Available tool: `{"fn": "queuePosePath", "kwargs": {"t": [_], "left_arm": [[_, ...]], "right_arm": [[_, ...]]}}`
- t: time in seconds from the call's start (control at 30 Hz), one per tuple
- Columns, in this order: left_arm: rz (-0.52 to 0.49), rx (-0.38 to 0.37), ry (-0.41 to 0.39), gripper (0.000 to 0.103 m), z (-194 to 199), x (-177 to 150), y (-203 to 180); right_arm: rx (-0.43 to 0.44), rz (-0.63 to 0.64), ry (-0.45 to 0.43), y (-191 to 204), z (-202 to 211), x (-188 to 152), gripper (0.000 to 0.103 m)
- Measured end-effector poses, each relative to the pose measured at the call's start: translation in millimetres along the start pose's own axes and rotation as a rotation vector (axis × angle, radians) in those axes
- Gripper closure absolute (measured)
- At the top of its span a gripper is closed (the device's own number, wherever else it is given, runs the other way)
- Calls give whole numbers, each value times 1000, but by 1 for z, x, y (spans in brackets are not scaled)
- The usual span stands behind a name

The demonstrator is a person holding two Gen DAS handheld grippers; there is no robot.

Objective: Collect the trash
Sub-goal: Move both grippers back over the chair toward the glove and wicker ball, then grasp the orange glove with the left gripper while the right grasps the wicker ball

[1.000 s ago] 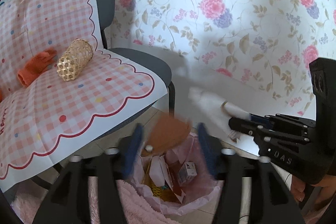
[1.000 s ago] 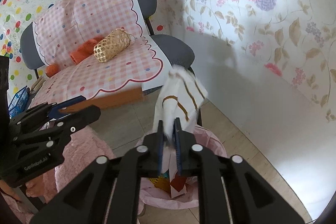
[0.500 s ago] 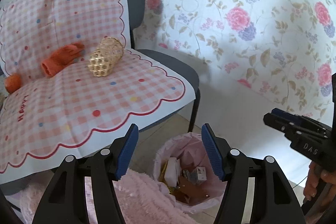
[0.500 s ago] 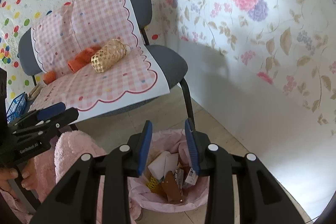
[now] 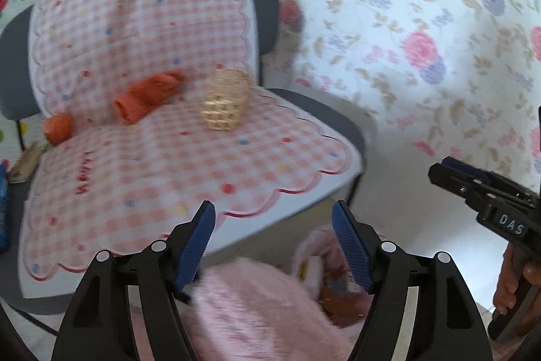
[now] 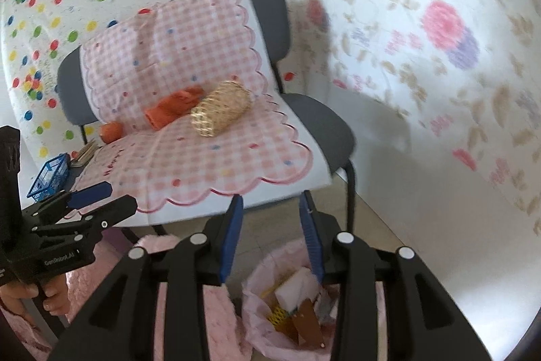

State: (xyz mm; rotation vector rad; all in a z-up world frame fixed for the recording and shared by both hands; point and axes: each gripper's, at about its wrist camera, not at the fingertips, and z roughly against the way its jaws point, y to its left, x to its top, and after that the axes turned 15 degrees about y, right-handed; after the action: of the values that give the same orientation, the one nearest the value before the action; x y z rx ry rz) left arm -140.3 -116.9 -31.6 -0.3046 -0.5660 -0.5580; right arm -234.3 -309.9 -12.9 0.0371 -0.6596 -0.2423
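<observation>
Both grippers empty: left gripper jaws wide apart, right gripper jaws just opened partway. Trash sits in pink-lined bin on floor beside grey chair.

Woven basket beside what looks like an orange glove.

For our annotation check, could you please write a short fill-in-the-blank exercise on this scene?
1. The woven basket lies on its ____ on the chair.
2. The left gripper holds ____.
3. The glove beside the basket is ____ in colour.
4. The bin liner below the right gripper is ____.

Missing words: side; nothing; orange; pink
</observation>
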Motion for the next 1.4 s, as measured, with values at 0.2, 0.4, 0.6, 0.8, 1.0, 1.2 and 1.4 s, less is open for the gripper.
{"fn": "queuePosePath", "kwargs": {"t": [0.2, 0.4, 0.6, 0.8, 1.0, 1.2, 1.4], "left_arm": [[87, 109, -17, 31, 14, 14, 53], [160, 183, -36, 31, 23, 27, 98], [204, 213, -18, 28, 11, 41, 131], [234, 211, 15, 28, -16, 60, 160], [244, 221, 19, 28, -36, 86, 181], [256, 236, 19, 28, -57, 110, 201], [250, 222, 27, 28, -87, 141, 223]], "right_arm": [[38, 60, -14, 33, -24, 40, 62], [51, 80, -16, 55, -44, 73, 61], [55, 95, 10, 74, -69, 100, 61], [63, 82, 31, 83, -99, 126, 57], [68, 68, 45, 81, -126, 150, 57], [73, 75, 54, 81, -148, 171, 57], [67, 77, 63, 78, -168, 187, 57]]}}
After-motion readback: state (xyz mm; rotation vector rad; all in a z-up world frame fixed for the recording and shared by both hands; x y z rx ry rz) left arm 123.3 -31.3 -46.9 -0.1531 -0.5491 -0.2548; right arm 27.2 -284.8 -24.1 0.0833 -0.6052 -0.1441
